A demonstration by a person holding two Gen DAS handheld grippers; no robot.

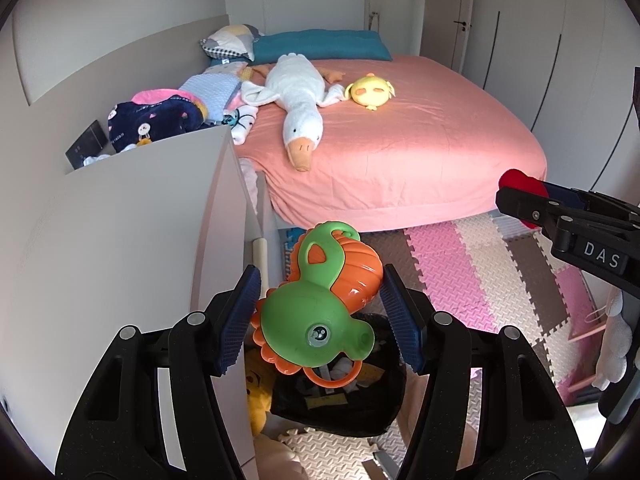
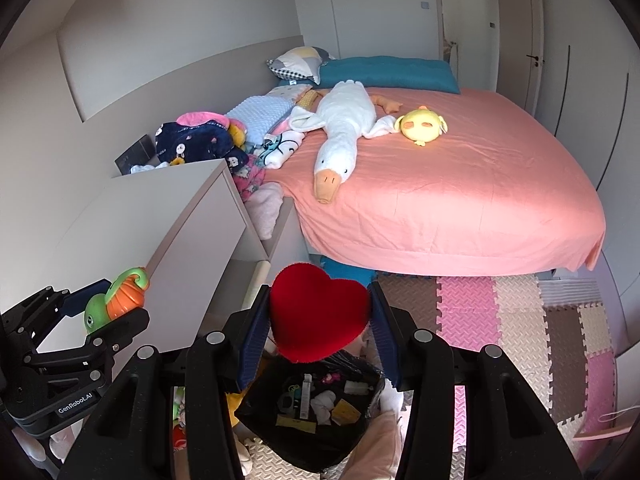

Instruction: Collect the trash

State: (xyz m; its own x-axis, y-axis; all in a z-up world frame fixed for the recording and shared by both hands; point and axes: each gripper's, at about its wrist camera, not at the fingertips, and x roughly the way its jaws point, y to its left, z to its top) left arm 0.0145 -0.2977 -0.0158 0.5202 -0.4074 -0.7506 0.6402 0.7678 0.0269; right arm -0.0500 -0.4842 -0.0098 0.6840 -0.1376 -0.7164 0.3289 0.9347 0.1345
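My left gripper [image 1: 318, 312] is shut on a green and orange plastic toy [image 1: 320, 300], held above a black trash bag [image 1: 340, 404]. In the right wrist view that toy [image 2: 120, 300] shows at the far left in the left gripper [image 2: 105, 307]. My right gripper [image 2: 319, 322] is shut on a red plush heart [image 2: 318, 312], hanging over the open black trash bag [image 2: 312, 440], which holds several small bits of rubbish. In the left wrist view the right gripper [image 1: 520, 196] reaches in from the right with the red heart [image 1: 520, 182].
A beige cabinet [image 1: 140, 240] stands at the left, beside a bed with a pink sheet [image 1: 400, 152]. A white plush goose [image 1: 300, 112], a yellow plush chick [image 1: 370, 90] and piled clothes [image 1: 160, 116] lie on it. Foam puzzle mats [image 1: 480, 280] cover the floor.
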